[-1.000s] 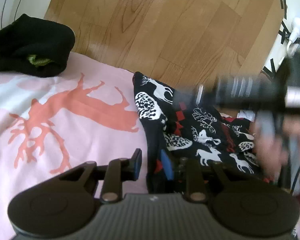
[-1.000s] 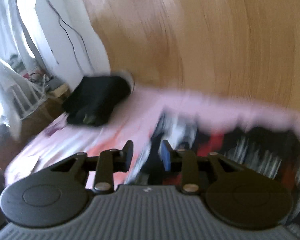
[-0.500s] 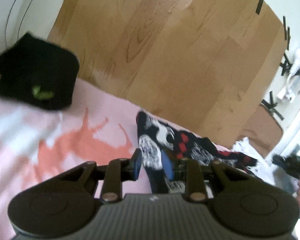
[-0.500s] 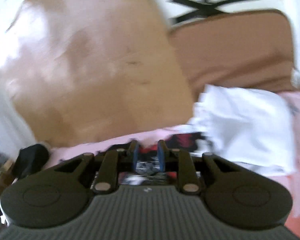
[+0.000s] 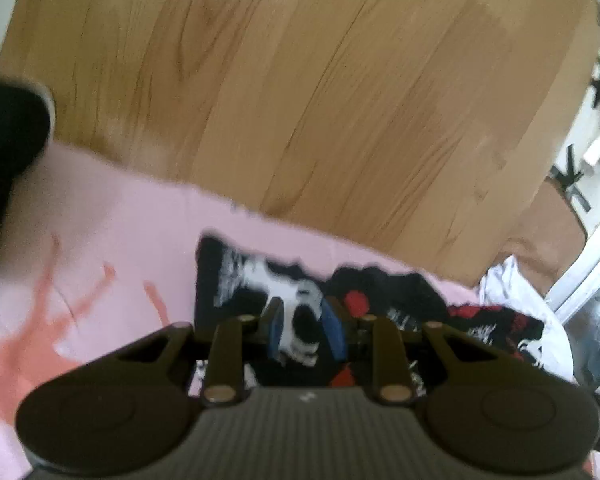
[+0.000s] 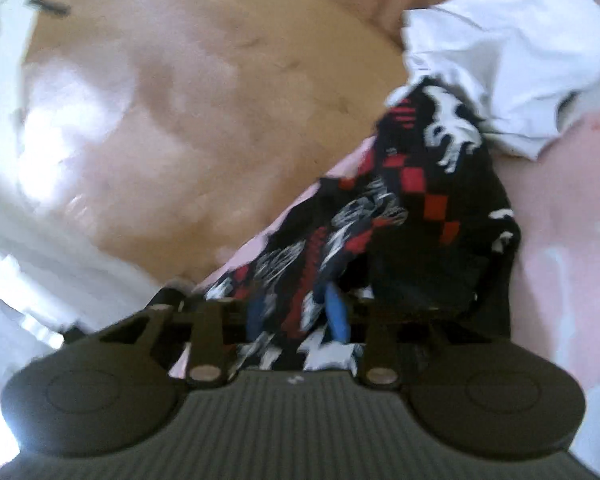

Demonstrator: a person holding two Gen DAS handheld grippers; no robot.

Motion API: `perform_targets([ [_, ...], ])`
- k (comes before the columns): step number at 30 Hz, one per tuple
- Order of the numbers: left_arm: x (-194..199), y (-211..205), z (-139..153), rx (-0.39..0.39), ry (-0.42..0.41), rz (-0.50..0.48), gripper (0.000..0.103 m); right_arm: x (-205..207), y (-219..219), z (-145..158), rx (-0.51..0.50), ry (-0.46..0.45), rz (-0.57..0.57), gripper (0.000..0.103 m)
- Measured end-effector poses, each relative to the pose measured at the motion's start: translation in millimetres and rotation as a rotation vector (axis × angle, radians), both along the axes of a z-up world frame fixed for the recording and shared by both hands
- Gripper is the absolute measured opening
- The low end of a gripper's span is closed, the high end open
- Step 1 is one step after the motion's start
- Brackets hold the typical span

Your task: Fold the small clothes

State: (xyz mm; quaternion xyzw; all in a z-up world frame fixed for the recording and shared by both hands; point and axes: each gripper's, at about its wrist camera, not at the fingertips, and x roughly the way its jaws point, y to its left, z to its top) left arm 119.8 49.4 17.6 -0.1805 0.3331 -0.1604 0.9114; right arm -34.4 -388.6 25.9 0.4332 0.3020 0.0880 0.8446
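A small black garment with white reindeer and red checks lies crumpled on the pink sheet. My left gripper has its blue-padded jaws closed on the garment's near left edge. In the right wrist view the same garment stretches away from my right gripper, whose jaws are closed on a bunch of its cloth. Both views are motion-blurred.
A folded black garment sits at the far left of the bed. A crumpled white garment lies beyond the patterned one, also in the left wrist view. The bed edge drops to a wooden floor.
Both grippers have moved over the patterned garment. The right gripper swung from the black pile towards the white garment and now grips the patterned cloth. The left keeps its hold.
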Motion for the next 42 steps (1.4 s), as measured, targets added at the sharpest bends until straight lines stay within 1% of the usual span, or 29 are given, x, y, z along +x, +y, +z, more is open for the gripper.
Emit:
perform_targets([
  [2,1.8,-1.9,-9.9,0.028,0.019,-0.015,0.021,11.2,3.6,-7.8,0.017,0.054,-0.084,0.049],
  [3,0.4,-1.5,-10.3,0.035,0.008,-0.022,0.021,15.4,3.9,-11.2,0.011,0.056,-0.090,0.041],
  [4,-0.5,-1.1,-9.8,0.037,0.004,-0.025,0.021,20.7,9.8,-9.7,-0.029,0.052,-0.091,0.007],
  [5,-1.0,-0.6,-10.1,0.037,0.002,-0.027,0.021,22.0,13.5,-4.3,-0.066,0.038,-0.094,0.009],
  [6,-1.5,-0.5,-10.7,0.039,0.002,-0.031,0.021,19.9,17.0,5.6,-0.095,-0.013,-0.088,0.009],
  [8,-2.7,0.2,-10.7,0.035,-0.008,-0.037,0.022,8.5,31.8,42.4,-0.239,-0.219,-0.033,0.009],
  [10,-3.9,1.2,-8.5,0.019,-0.022,-0.044,0.023,-5.2,49.4,73.7,-0.445,-0.404,0.012,0.009],
  [11,-4.5,0.4,-7.7,0.024,-0.029,-0.044,0.023,-6.8,53.7,79.8,-0.522,-0.435,0.020,0.009],
  [12,-4.9,-1.3,-7.9,0.039,-0.032,-0.044,0.023,-3.8,54.0,79.3,-0.577,-0.425,0.025,0.009],
  [14,-2.8,-6.3,-11.0,0.079,-0.020,-0.044,0.022,12.5,43.7,57.4,-0.615,-0.308,0.008,0.009],
  [15,-0.9,-8.3,-12.6,0.092,-0.010,-0.049,0.021,22.9,34.8,41.1,-0.599,-0.197,-0.008,0.009],
  [16,-0.6,-9.0,-12.9,0.098,-0.011,-0.052,0.021,34.1,25.4,21.9,-0.543,-0.075,-0.003,0.009],
  [17,-0.7,-10.2,-12.7,0.110,-0.013,-0.051,0.021,37.5,15.5,6.9,-0.452,-0.016,0.003,0.011],
  [18,-0.8,-10.0,-13.3,0.120,-0.015,-0.051,0.020,36.3,5.5,-3.6,-0.352,0.001,-0.013,0.012],
  [20,-0.9,-11.3,-13.0,0.130,-0.018,-0.052,0.020,27.2,-12.7,-8.2,-0.193,-0.033,-0.068,0.013],
  [22,-0.4,-12.0,-13.4,0.131,-0.019,-0.052,0.020,26.2,-25.2,-4.2,-0.104,-0.055,-0.114,0.019],
  [24,-1.1,-11.2,-13.3,0.128,-0.020,-0.052,0.020,28.4,-31.4,-2.8,-0.057,-0.054,-0.153,0.019],
  [25,-1.5,-11.2,-13.0,0.127,-0.021,-0.052,0.020,28.0,-32.2,-3.6,-0.054,-0.044,-0.165,0.012],
  [26,-2.9,-10.9,-12.3,0.124,-0.025,-0.053,0.020,29.7,-29.1,-0.5,-0.088,-0.031,-0.180,0.008],
  [27,-4.5,-10.4,-11.4,0.112,-0.034,-0.055,0.021,32.5,-20.3,7.4,-0.158,-0.041,-0.174,0.008],
  [29,-10.8,-4.4,-5.1,0.056,-0.070,-0.057,0.021,39.6,18.2,37.0,-0.407,-0.158,-0.082,0.008],
  [31,-17.2,3.2,3.1,-0.008,-0.115,-0.057,0.023,40.0,78.8,67.4,-0.710,-0.305,0.087,0.008],
  [33,-22.1,7.6,8.7,-0.039,-0.151,-0.056,0.025,39.3,142.5,76.9,-1.001,-0.406,0.262,0.009],
  [34,-23.9,8.4,9.7,-0.042,-0.162,-0.059,0.025,41.1,174.8,71.0,-1.110,-0.429,0.392,0.012],
  [37,-24.7,6.4,8.6,-0.038,-0.162,-0.082,0.029,53.1,222.5,34.9,-1.174,-0.393,0.660,0.015],
  [39,-25.3,3.8,8.3,-0.027,-0.161,-0.096,0.034,48.7,222.3,28.0,-1.152,-0.401,0.699,0.017],
  [40,-26.0,2.6,8.3,-0.024,-0.164,-0.101,0.035,49.7,210.3,34.4,-1.081,-0.400,0.666,0.023],
  [41,-26.1,1.3,8.9,-0.023,-0.166,-0.105,0.036,50.3,191.6,43.7,-0.967,-0.384,0.627,0.031],
  [42,-25.6,-0.6,8.8,-0.020,-0.164,-0.110,0.036,51.4,169.8,53.7,-0.845,-0.364,0.578,0.032],
])
